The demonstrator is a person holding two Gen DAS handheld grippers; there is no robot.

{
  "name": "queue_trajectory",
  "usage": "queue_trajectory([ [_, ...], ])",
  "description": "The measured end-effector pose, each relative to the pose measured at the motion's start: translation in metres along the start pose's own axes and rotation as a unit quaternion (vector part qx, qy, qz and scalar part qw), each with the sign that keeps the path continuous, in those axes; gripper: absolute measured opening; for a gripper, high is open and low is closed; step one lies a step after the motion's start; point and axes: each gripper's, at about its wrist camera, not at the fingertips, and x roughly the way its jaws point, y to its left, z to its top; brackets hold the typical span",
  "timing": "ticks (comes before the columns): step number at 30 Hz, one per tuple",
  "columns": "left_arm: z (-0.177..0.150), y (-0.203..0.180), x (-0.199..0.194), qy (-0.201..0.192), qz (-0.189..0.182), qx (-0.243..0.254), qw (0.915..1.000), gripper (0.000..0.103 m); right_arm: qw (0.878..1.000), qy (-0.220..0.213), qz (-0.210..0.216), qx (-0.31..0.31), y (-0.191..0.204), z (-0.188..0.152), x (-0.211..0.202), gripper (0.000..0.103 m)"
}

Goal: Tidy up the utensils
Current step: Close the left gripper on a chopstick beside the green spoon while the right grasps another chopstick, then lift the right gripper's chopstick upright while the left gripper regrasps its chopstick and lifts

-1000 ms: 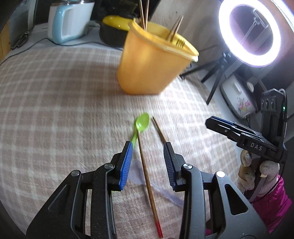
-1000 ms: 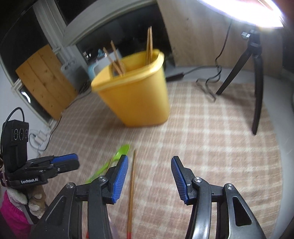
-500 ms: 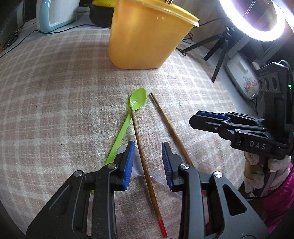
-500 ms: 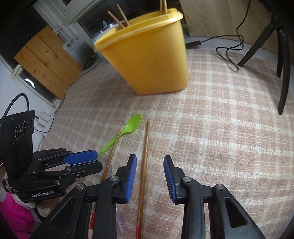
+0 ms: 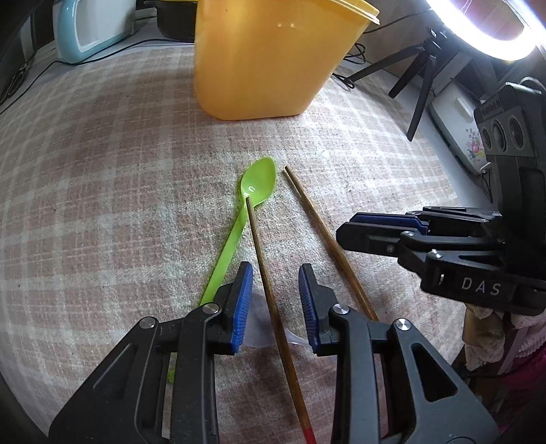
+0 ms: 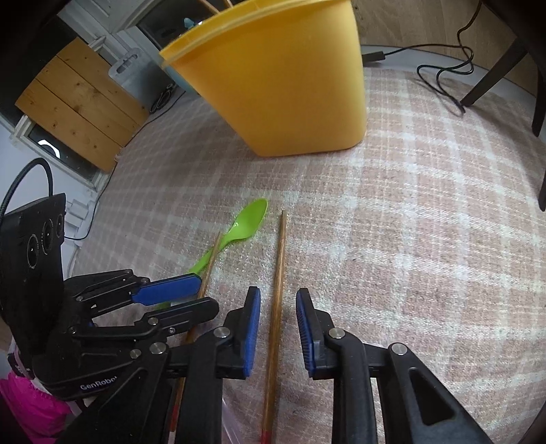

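Covering table, plaid cloth, ring light behind, both hand-held grippers spread.

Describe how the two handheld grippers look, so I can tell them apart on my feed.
Both are matte black plastic with silver screws and ribbed blue pads on two fingers. The left gripper reads "GenRobot" on its side, with a black cable looping from its three-lens camera block. The right gripper reads "DAS" in white under a similar three-lens block. A pink sleeve shows beneath each.
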Motion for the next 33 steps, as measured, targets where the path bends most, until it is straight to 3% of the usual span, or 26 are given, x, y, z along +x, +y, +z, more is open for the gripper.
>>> queue_trajectory([
  [7, -0.001, 0.002, 0.008, 0.002, 0.014, 0.000, 0.9999, 0.008, 1.000, 0.012, -0.013, -0.012, 0.010, 0.004, 0.012, 0.020],
  [11, -0.001, 0.008, 0.009, 0.000, 0.003, -0.009, 1.0000, 0.007, 0.999, 0.024, -0.032, -0.025, 0.016, 0.004, 0.020, 0.019],
  [15, -0.003, 0.015, 0.007, -0.002, -0.010, -0.024, 0.9997, 0.006, 0.998, 0.025, -0.052, -0.037, 0.022, 0.006, 0.025, 0.007],
  [21, -0.008, 0.020, -0.002, -0.010, -0.028, -0.040, 0.9987, 0.005, 0.998, 0.023, -0.044, -0.028, 0.020, 0.008, 0.026, 0.004],
  [33, -0.006, 0.019, -0.054, -0.075, -0.062, -0.056, 0.9937, 0.004, 0.997, -0.069, -0.011, -0.020, 0.011, -0.007, -0.045, 0.003],
])
